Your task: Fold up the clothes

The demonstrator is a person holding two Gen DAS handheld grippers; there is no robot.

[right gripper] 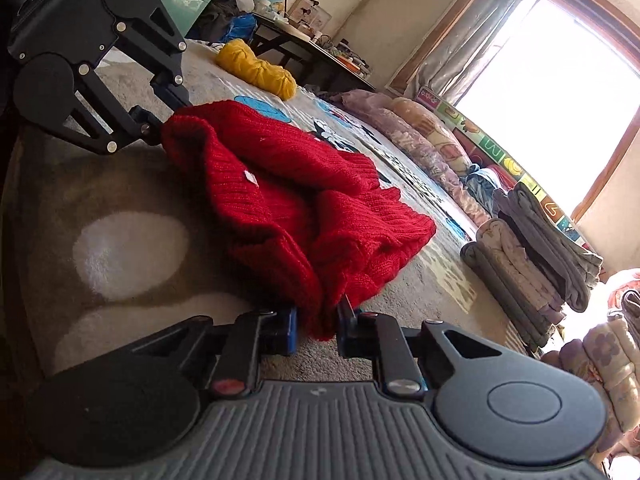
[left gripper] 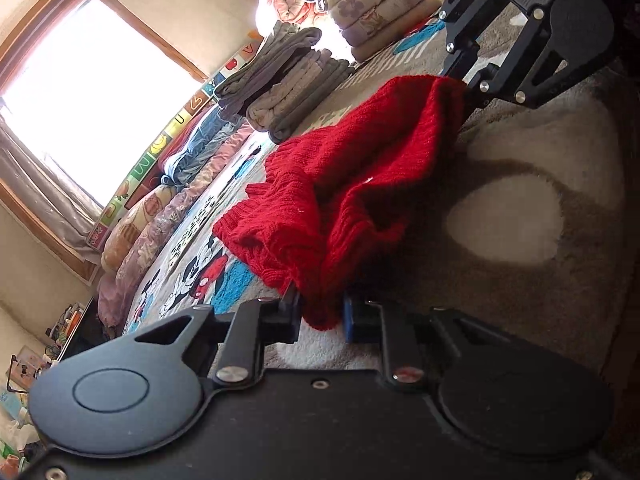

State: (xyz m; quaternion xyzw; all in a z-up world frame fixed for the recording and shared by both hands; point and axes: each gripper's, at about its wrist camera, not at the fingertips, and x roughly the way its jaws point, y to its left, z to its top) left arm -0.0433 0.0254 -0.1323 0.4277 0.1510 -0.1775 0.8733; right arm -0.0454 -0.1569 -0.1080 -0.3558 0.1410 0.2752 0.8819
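A: What is seen, from the largest thing down?

B: A plush rug (left gripper: 540, 184) is spread over the floor, brown and cream on one side, cartoon-printed on the other. On it the red knit sweater (left gripper: 340, 184) is draped, bunched in loose folds, with two of its edges lifted off the pile.

A: And beyond the sweater?

B: Stacks of folded grey and beige clothes (right gripper: 532, 240) are piled on the far side of the sweater, toward the window (right gripper: 560, 92). A yellow bundle (right gripper: 256, 68) is laid well apart from the sweater, near a low dark table (right gripper: 304, 50).

A: How are the claws set?

B: The left gripper (left gripper: 322, 314) is clenched on one edge of the sweater, red knit being pinched between its fingers. The right gripper (right gripper: 318, 326) is likewise clamped on the opposite edge. Each tool is seen in the other's view at the sweater's far corner.
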